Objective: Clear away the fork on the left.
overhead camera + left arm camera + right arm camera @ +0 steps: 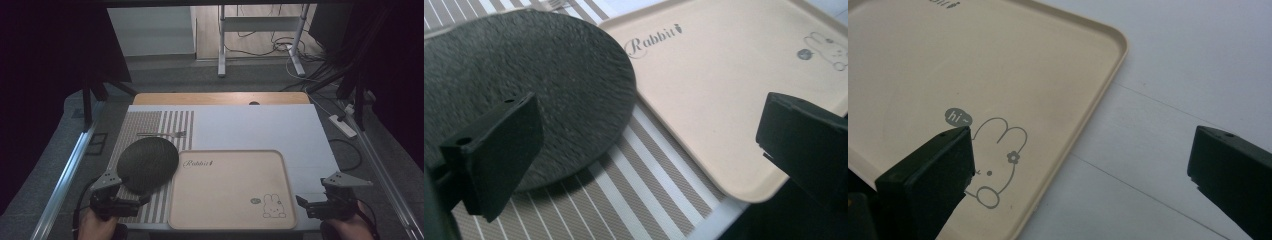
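Dark round plate point(147, 164) overlaps the tray's point(230, 220) corner.

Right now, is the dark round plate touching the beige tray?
Cannot tell. In the high view the dark round plate overlaps the beige tray's corner; in the left gripper view its edge meets the rim, but contact or gap isn't plain.

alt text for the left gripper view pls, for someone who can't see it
A dark round plate lies on a brown-and-white striped placemat, its right edge next to a beige tray printed with the word Rabbit and a small rabbit drawing. The left gripper frames the scene from below, its two black jaws wide apart and holding nothing.
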The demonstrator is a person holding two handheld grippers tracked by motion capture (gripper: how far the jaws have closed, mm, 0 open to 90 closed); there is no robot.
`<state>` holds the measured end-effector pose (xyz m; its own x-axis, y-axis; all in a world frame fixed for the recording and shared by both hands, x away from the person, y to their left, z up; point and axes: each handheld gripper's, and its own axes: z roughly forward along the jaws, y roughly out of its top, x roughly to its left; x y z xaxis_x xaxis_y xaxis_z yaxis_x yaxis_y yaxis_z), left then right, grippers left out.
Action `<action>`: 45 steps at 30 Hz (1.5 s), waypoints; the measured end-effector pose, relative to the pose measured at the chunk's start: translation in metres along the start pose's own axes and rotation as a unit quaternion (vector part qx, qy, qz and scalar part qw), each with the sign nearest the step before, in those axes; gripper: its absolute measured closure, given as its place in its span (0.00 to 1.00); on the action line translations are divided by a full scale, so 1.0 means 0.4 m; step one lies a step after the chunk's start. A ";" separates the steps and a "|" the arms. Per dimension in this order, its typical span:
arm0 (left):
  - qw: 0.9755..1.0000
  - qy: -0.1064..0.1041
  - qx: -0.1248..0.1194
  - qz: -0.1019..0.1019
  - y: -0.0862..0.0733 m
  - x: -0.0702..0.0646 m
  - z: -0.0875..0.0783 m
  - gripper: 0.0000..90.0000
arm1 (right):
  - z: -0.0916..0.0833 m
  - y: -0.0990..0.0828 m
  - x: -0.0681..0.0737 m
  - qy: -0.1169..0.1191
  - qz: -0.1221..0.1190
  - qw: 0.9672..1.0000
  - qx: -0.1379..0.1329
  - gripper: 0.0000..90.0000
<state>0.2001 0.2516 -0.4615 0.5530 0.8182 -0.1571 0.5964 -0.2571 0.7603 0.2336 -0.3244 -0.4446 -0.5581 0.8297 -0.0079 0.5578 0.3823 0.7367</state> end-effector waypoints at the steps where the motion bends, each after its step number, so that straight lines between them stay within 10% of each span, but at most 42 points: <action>1: 1.000 -0.002 0.001 0.000 0.003 0.005 0.004 0.00 | 0.000 0.000 0.000 0.000 -0.002 1.000 0.000 0.00; 17: 0.998 -0.009 0.037 -0.043 0.063 0.097 0.074 0.00 | 0.003 0.001 0.000 0.004 -0.005 1.000 0.003 0.00; 38: 0.996 0.057 0.058 -0.048 0.150 0.209 0.160 0.00 | 0.004 0.001 0.000 0.008 -0.005 1.000 0.007 0.00; 45: 0.995 0.051 0.054 -0.068 0.171 0.248 0.178 0.00 | 0.005 0.001 -0.001 0.009 -0.005 1.000 0.008 0.00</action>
<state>0.3371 0.2785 -0.4697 0.4040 0.8959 -0.1848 0.7234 -0.1893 0.6640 0.2352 -0.3238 -0.4455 -0.5752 0.8180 -0.0025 0.5613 0.3970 0.7262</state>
